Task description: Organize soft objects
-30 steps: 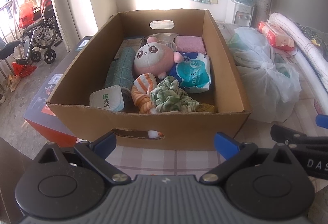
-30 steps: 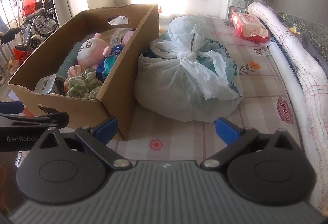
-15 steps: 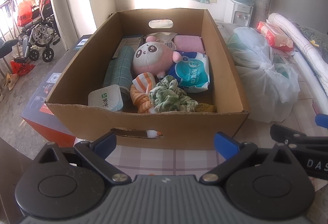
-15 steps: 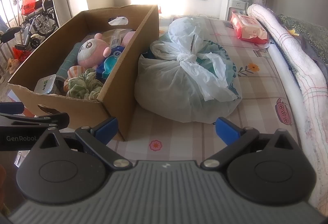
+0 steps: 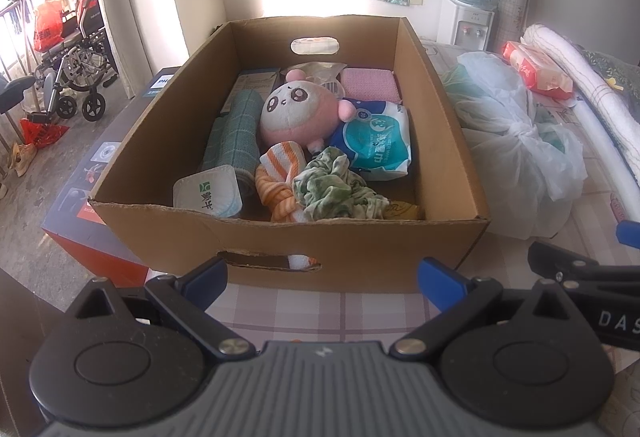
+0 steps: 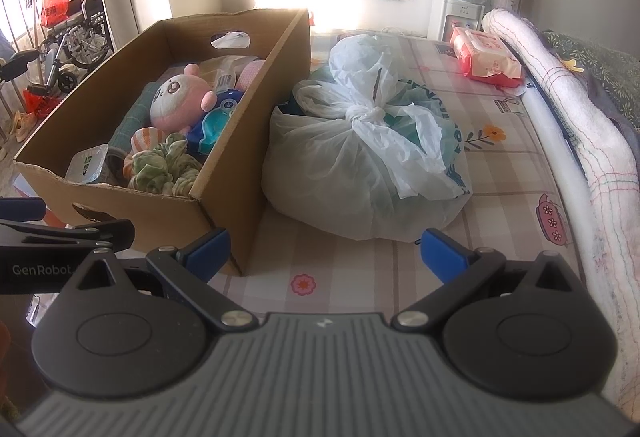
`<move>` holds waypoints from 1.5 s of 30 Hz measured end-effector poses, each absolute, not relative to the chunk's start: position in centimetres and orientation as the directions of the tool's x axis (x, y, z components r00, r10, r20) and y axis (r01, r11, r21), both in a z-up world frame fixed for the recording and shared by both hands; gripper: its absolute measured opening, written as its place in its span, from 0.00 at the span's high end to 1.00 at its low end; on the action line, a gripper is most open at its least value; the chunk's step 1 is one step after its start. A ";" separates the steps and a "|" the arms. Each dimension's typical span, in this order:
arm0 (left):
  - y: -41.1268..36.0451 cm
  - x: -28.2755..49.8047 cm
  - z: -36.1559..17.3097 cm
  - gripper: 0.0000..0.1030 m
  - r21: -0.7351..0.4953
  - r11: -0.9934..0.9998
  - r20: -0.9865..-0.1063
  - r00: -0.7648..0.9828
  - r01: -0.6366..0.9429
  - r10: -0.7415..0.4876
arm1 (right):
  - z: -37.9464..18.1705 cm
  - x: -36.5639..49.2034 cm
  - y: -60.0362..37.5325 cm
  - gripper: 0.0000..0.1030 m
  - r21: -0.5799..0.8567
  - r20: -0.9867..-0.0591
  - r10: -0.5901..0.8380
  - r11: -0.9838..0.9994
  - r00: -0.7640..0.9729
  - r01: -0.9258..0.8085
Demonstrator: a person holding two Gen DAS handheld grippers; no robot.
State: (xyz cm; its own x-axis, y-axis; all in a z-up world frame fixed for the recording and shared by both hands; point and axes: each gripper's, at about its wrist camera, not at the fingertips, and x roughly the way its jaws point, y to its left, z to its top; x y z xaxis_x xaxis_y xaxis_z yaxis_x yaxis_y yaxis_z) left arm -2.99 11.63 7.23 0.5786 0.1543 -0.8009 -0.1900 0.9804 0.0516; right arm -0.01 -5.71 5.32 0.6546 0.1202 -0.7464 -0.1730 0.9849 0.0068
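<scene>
Both claws were spread wide and empty: the left gripper point(image 5: 322, 275) hung just before the cardboard box point(image 5: 440, 93), the right gripper point(image 6: 324, 249) off the box's right corner. The soft items (pink plush point(image 5: 298, 113), green crumpled cloth point(image 5: 332, 189), striped orange cloth point(image 5: 280, 173)) lay inside the box. The step called for a steep descent over the box's near wall, gripping one item only. The knotted plastic bag point(image 6: 360, 165) pressed the box's right wall, crowding approach there

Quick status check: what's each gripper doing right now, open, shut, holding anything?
Left gripper: open, holding nothing, in front of the cardboard box.
Right gripper: open, holding nothing, facing the tied plastic bag.
</scene>
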 end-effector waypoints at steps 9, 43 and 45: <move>12.2 -2.8 7.1 0.01 0.053 0.981 -0.804 0.575 -0.184 0.151 | 5.3 0.2 -5.6 0.01 0.007 -0.749 0.121 0.985 0.651 -0.175; 12.2 -2.6 7.0 0.01 0.053 0.981 -0.806 0.572 -0.184 0.151 | 5.0 0.4 -5.6 0.01 0.009 -0.753 0.124 0.984 0.646 -0.178; 12.2 -2.6 7.0 0.01 0.054 0.981 -0.806 0.572 -0.184 0.152 | 5.0 0.4 -5.6 0.01 0.009 -0.753 0.124 0.984 0.646 -0.178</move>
